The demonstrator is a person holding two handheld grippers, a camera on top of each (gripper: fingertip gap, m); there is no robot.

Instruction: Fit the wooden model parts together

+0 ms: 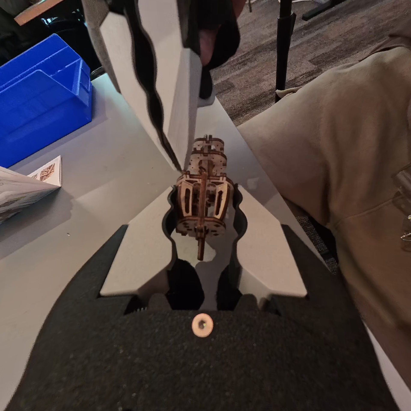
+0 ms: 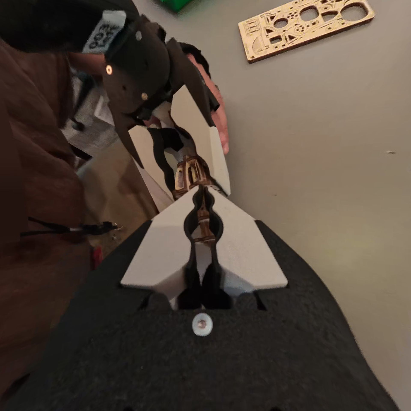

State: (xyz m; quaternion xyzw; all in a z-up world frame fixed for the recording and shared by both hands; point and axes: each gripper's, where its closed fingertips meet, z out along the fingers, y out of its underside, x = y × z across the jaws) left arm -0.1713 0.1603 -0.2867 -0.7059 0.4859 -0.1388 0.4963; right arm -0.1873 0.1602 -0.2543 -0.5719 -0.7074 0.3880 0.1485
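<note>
Between my two grippers, held above the grey table [image 1: 106,200], sits the wooden model [image 1: 203,200]: a small cage of slotted uprights between two round plates, with a thin central rod [image 1: 201,240] running out toward my left camera. My left gripper [image 1: 203,189] is clamped across the cage, jaws pressed on its sides. My right gripper [image 2: 203,189] comes in from the far end, its jaws closed on the model's other section, a stack of notched discs [image 1: 208,153]. I judge I am mid-fit, seating one section into the other. The next move calls for keeping both halves on one axis and pressing gently; the thin wood looks easy to snap. A punched-out parts sheet [image 2: 307,29] lies well apart, a blue bin [image 1: 42,100] and a paper booklet [image 1: 24,191] off to the left.
</note>
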